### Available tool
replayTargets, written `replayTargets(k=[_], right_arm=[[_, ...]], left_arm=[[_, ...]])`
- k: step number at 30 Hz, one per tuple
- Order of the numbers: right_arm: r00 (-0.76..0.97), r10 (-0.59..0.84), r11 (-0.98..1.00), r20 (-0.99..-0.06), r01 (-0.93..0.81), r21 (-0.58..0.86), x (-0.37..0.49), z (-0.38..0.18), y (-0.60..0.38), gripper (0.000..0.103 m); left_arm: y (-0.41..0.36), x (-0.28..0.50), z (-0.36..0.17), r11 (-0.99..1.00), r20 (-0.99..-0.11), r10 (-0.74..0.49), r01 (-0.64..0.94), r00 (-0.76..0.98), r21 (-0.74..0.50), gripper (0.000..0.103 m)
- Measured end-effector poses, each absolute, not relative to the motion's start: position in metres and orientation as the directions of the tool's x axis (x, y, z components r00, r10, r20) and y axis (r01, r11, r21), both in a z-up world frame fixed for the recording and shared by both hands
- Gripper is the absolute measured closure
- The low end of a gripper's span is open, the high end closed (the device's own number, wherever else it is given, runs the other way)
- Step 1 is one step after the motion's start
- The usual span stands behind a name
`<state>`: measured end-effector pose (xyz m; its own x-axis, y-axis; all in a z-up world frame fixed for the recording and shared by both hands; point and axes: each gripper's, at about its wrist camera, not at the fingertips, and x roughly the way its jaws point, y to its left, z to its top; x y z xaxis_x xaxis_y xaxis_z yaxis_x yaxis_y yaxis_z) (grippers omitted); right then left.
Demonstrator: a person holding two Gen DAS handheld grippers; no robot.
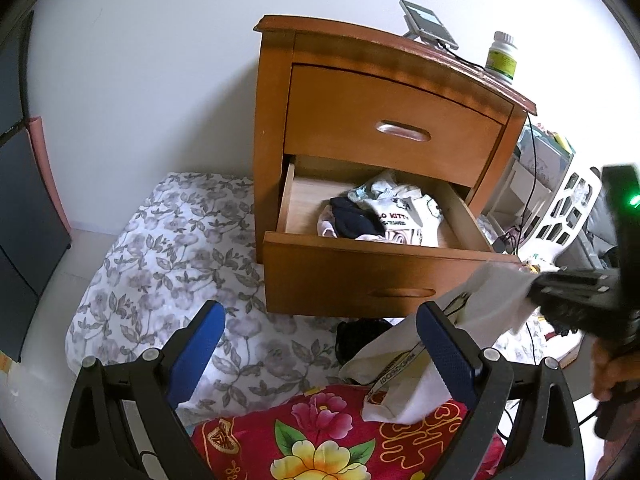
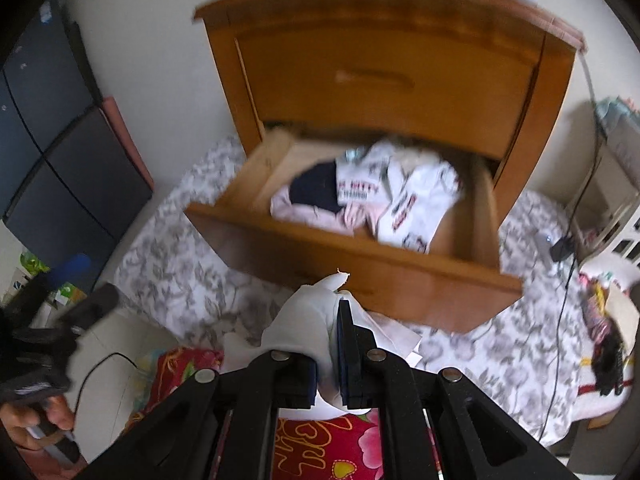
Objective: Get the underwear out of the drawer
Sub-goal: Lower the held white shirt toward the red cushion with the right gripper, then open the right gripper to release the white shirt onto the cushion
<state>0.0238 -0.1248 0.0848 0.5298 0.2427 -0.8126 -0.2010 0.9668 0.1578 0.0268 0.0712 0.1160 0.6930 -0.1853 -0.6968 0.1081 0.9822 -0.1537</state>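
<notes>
The wooden nightstand's lower drawer (image 1: 360, 250) stands pulled out. Inside lies a pile of underwear (image 1: 384, 216), white printed pieces with a dark one, blurred in the right wrist view as the pile (image 2: 360, 196). In front of the drawer my right gripper (image 2: 331, 318) is shut on a white underwear piece (image 2: 308, 320). From the left wrist view the right gripper (image 1: 560, 292) holds that white piece (image 1: 496, 300), which hangs down behind my left gripper's right finger. My left gripper (image 1: 320, 316) is open and holds nothing, low before the drawer front.
Grey floral bedding (image 1: 172, 248) surrounds the nightstand, with a red flowered blanket (image 1: 320, 436) nearest. A black item (image 1: 360, 336) lies under the drawer front. A bottle (image 1: 502, 58) and a phone (image 1: 428, 22) sit on top. Cables and a white basket (image 1: 568, 208) are at right, a dark cabinet (image 1: 24, 216) at left.
</notes>
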Motion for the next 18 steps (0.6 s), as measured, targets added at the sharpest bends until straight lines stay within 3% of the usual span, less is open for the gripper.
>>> replayTargets(k=[18], right_arm=[[0.372,0.183,0.975,-0.91,-0.189,0.119,0.05,0.006,-0.118,0.093]], left_arm=[[0.067,0.035,0.102,0.983,-0.728,-0.184,0.115,0.661,-0.144,0.006]])
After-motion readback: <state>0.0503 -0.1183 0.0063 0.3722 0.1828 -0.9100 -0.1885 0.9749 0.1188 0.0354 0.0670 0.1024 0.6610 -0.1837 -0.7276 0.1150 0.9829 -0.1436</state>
